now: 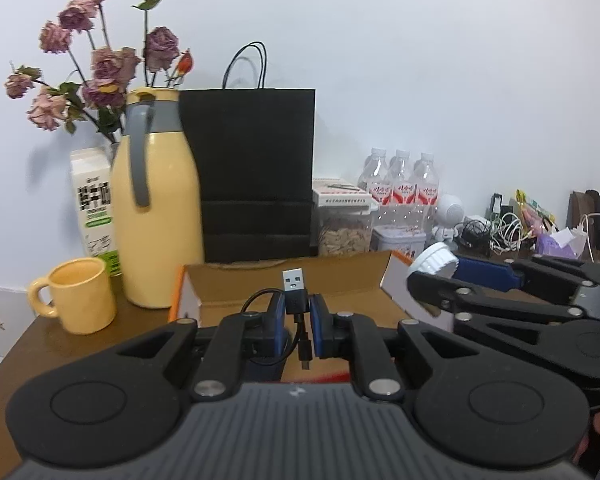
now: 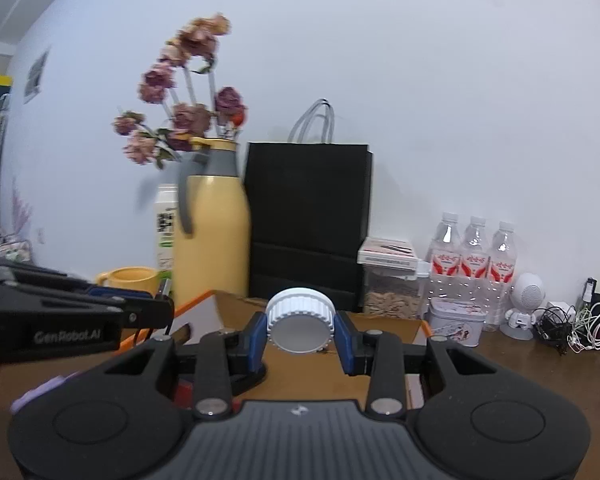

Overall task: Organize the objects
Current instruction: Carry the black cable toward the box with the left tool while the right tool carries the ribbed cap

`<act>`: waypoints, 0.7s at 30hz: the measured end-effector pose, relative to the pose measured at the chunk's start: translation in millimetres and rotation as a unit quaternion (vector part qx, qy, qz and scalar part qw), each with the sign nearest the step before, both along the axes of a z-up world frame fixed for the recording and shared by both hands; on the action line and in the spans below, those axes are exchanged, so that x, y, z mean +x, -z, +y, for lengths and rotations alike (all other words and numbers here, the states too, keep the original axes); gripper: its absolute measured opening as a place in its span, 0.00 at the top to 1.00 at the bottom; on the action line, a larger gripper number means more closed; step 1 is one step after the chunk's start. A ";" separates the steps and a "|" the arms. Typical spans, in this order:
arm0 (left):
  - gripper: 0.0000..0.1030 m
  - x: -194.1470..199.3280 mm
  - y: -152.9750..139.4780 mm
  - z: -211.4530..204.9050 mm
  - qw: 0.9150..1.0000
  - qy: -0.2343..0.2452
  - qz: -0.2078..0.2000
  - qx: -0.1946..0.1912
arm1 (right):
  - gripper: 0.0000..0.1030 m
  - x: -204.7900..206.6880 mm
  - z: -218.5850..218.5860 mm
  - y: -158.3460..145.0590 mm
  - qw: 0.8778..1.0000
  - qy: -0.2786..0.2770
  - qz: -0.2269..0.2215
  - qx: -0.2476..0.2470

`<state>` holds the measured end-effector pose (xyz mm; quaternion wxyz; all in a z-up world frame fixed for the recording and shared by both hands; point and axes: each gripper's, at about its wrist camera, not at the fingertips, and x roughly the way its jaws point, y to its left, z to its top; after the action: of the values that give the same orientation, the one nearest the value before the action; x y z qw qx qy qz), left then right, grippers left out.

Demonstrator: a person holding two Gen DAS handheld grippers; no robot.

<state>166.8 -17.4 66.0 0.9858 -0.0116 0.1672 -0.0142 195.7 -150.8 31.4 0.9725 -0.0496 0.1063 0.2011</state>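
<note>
The carton (image 1: 94, 208) stands half hidden behind the jug (image 1: 156, 216), the box (image 1: 288, 284) floor is covered by gripper bodies at lower centre, the cable (image 1: 296, 320) tail drops from sight, and the bottle (image 1: 398, 190) labels are too small to read.

Open cardboard box (image 1: 300, 280) clear above; yellow jug (image 1: 156, 216), black bag (image 1: 256, 176) wall off far side.
</note>
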 end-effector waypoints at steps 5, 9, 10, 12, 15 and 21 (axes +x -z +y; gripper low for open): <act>0.86 38.0 0.3 -8.5 1.000 0.002 0.003 -0.012 | 0.66 47.6 -4.1 5.9 0.999 0.015 0.049 0.008; 0.86 67.7 11.7 -11.4 0.999 -0.005 0.023 -0.030 | 0.66 73.7 -5.3 25.1 0.995 0.042 0.091 0.000; 0.86 73.8 16.1 -12.6 0.999 -0.007 0.032 -0.028 | 0.66 77.8 -5.7 29.9 0.994 0.045 0.100 -0.003; 0.86 82.7 24.4 -11.9 0.998 -0.007 0.049 -0.028 | 0.66 84.2 -6.0 37.1 0.992 0.051 0.114 -0.008; 0.86 90.5 35.0 -8.0 0.997 -0.008 0.068 -0.027 | 0.66 86.8 -6.1 39.7 0.991 0.050 0.121 -0.008; 0.84 88.9 36.4 -2.8 0.997 -0.014 0.072 -0.031 | 0.66 83.3 -5.8 39.5 0.990 0.059 0.125 -0.018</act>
<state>255.7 -20.2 29.7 0.9705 -0.0455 0.2367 -0.0049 279.0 -156.6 -8.1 0.9607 -0.0349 0.2336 0.1460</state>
